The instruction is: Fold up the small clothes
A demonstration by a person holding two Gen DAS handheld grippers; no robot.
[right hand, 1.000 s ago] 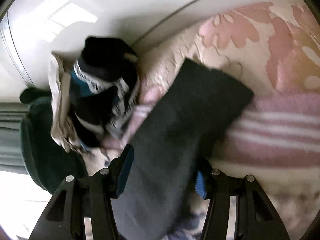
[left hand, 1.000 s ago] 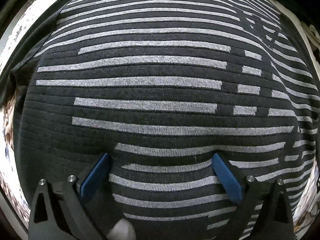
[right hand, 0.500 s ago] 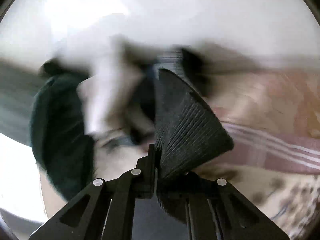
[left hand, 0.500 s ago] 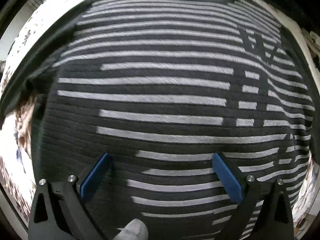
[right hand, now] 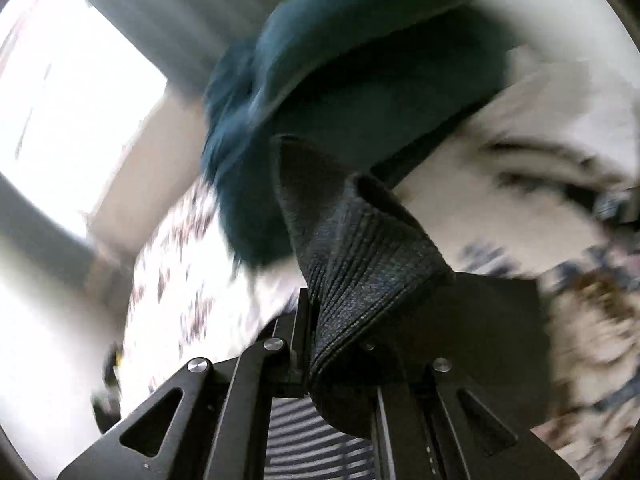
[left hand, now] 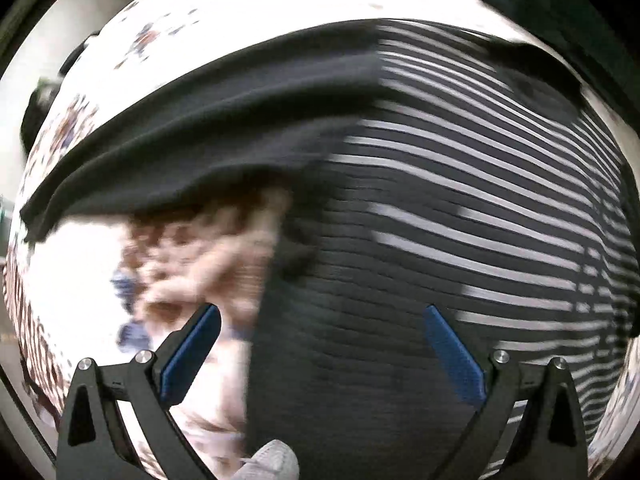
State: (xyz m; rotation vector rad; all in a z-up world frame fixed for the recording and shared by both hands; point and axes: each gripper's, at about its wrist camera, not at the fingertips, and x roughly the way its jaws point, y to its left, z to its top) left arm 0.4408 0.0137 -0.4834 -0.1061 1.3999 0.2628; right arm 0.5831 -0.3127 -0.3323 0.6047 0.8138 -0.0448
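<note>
Swung away from the pink-flowered cover since a second ago, right hand-held gripper [right hand: 316, 344] now clenched on a ribbed dark fold of the striped sweater [left hand: 460, 208], fingers pressed together with the knit bunched up between them. Lifted well above the bedspread [left hand: 280, 4], with a teal garment [right hand: 360, 64] blurred beyond the pinched fold and a bright window off to the sweater's left in the right wrist view. Shifted sideways too in the left wrist view: formerly filling the whole picture, now spread across the right and centre only, a plain dark sleeve stretching off to the sweater's left across the flowered bedspread. Left hand-held gripper [left hand: 320, 356] spread wide, blue pads [left hand: 454, 354] apart, grasping nothing, hovering over the sweater's lower left edge. Much motion blur around that edge.
</note>
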